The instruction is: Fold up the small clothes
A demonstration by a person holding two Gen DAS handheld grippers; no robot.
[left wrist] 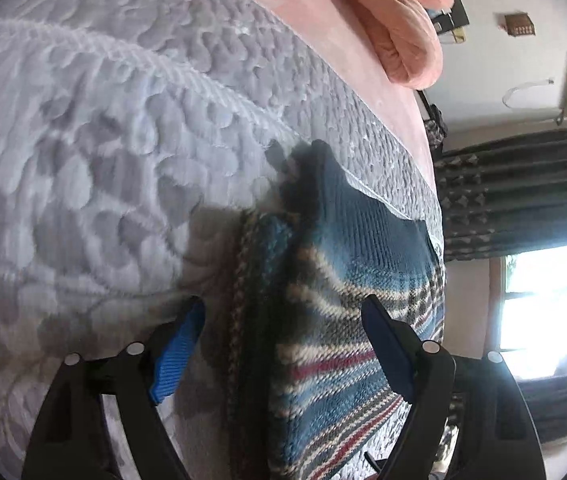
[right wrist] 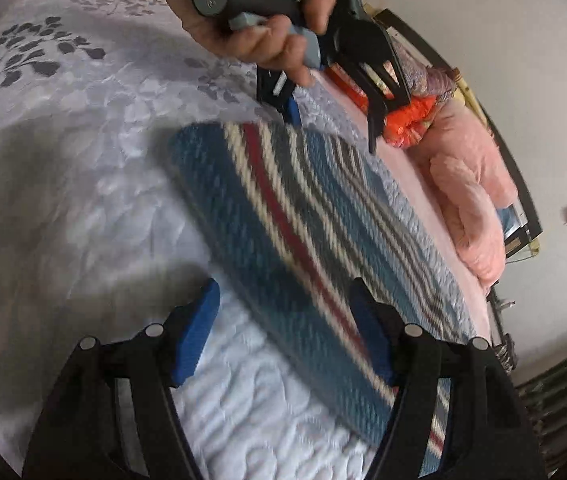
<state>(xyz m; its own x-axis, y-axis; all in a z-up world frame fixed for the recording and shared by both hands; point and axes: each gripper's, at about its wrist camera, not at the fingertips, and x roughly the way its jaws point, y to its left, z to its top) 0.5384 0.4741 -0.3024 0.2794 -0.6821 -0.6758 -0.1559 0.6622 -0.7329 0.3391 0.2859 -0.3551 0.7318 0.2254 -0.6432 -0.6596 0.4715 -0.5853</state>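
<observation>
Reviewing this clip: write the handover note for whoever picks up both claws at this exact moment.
Left claw: open, straddling one end of the striped knit garment, not gripping.
Right claw: open at the opposite end of the garment, blurred, nothing held.
The garment lies on the grey quilted bedspread, already doubled over at the left claw's end.
Pink bedding sits at the bed's far side.
Left to do: probably further folds, then flatten.
</observation>
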